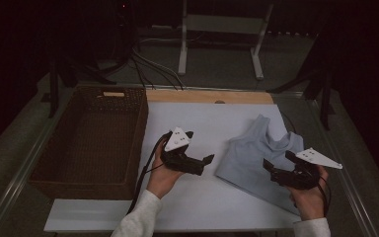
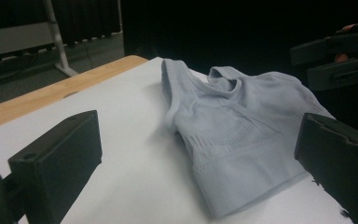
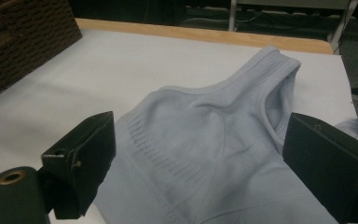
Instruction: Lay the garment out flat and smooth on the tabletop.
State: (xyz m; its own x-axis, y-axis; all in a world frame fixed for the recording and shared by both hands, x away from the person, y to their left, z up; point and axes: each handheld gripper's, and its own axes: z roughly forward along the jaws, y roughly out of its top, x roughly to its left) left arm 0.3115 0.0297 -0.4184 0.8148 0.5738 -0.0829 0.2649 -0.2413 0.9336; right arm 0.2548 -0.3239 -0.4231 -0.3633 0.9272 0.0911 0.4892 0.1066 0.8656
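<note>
In the high view, the grey top [image 1: 256,155] is not yet gripped; both tongs, left [image 1: 205,165] and right [image 1: 271,170], are held open and empty, and the basket [image 1: 86,185] is unfilled.

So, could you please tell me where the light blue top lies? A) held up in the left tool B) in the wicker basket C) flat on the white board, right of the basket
C: the light blue top lies on the white board, outside the wicker basket.

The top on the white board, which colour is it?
The top is pale blue-grey, with ribbed bands; best in the right gripper view.
</note>
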